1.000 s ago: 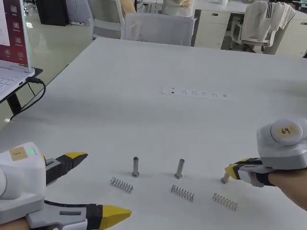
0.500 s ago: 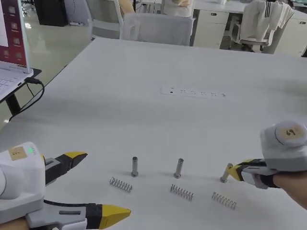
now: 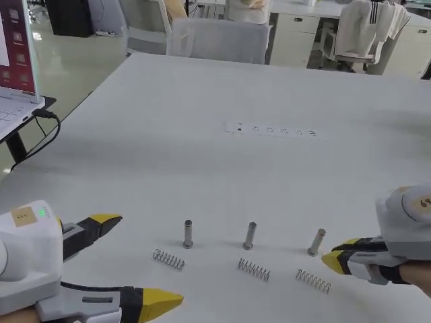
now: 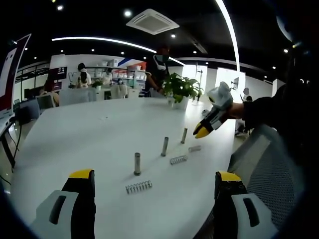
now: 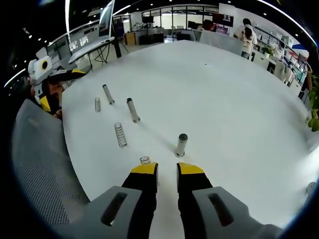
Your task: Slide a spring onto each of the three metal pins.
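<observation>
Springs lie flat on the white table (image 3: 202, 121), one in front of each upright pin, and none is on a pin yet. The right gripper (image 5: 167, 169) has its fingers drawn close with a narrow gap between them, and they pinch nothing. The right spring (image 5: 145, 160) lies just past the tip of its left finger, end-on and a little outside the gap. The right pin (image 5: 181, 145) stands a bit further out, ahead of its right finger. In the head view this spring (image 3: 314, 280) sits just beside the yellow tips and the pin (image 3: 316, 242) just beyond them.

The step in hand looks like picking up that spring. The fingers probably need to part a little more and shift toward the left finger's side, so that the coil sits between the pads. A light grip near one end would leave the other end free and keep the coil from buckling. Too hard a squeeze could flatten it or make it spring out. The open end then has to line up over the top of the pin before it is lowered.

The left gripper (image 3: 145, 258) has its fingers spread wide and holds nothing. From its own view, the left spring (image 4: 138, 187) and left pin (image 4: 137, 163) lie ahead between the fingertips, near enough to handle once the right-hand pin is done.
</observation>
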Demonstrator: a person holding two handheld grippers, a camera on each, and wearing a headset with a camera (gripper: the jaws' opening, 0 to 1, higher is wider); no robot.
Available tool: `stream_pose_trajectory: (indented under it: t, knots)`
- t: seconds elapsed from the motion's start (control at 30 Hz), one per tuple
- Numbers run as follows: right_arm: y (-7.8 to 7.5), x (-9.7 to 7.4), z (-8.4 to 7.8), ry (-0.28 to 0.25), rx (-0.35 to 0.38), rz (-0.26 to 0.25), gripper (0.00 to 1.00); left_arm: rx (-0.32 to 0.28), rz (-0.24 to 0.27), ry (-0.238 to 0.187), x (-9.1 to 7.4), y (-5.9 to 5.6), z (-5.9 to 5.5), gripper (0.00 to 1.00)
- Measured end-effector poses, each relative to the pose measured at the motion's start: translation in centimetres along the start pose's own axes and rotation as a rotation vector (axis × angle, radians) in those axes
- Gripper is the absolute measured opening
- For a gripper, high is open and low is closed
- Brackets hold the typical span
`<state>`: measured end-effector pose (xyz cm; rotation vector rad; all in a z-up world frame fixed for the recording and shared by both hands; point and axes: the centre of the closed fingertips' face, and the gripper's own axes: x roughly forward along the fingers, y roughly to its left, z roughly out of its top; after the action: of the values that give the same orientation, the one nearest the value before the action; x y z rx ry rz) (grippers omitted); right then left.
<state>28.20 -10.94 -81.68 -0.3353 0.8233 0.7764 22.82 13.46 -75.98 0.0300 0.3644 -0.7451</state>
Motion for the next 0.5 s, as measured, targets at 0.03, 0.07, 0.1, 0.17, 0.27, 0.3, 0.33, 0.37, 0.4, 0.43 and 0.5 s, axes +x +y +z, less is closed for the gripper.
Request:
stream_pose_trajectory:
  t: [0.03,0.07,0.1,0.17,0.27,0.3,0.33,0.37,0.4,0.43,0.5]
  knots:
    - [0.4,0.0,-0.2,0.006,0.001,0.007,0.14,0.0,-0.001,0.001,0.0,0.0,0.0,0.97]
    - [0.7,0.0,-0.4,0.011,-0.008,0.023,0.15,0.001,-0.001,0.001,0.0,0.0,0.0,0.97]
    - [0.9,0.1,-0.6,0.013,-0.021,0.04,0.15,0.0,-0.002,0.002,0.0,-0.1,0.0,0.97]
    - [1.2,0.4,-1.2,0.036,-0.038,0.06,0.16,0.001,-0.003,0.002,0.1,-0.1,0.0,0.97]
    - [1.5,0.7,-1.9,0.072,-0.086,0.067,0.15,0.001,-0.005,0.004,0.1,-0.3,-0.1,0.97]
    - [1.6,0.9,-2.1,0.08,-0.095,0.069,0.15,0.001,-0.005,0.005,0.1,-0.3,-0.1,0.97]
    - [1.6,1.0,-2.2,0.087,-0.107,0.069,0.15,0.001,-0.005,0.006,0.1,-0.3,-0.1,0.97]
    - [1.7,1.1,-2.4,0.097,-0.127,0.074,0.15,0.001,-0.004,0.006,0.0,-0.3,-0.1,0.97]
    - [1.7,1.2,-2.6,0.106,-0.137,0.074,0.15,0.001,-0.003,0.007,0.0,-0.2,-0.1,0.97]
    - [1.8,1.3,-2.7,0.117,-0.149,0.077,0.15,0.0,-0.002,0.007,0.0,-0.2,-0.1,0.97]
    - [1.8,1.4,-2.8,0.123,-0.159,0.085,0.15,0.0,-0.001,0.007,-0.1,-0.2,-0.1,0.97]
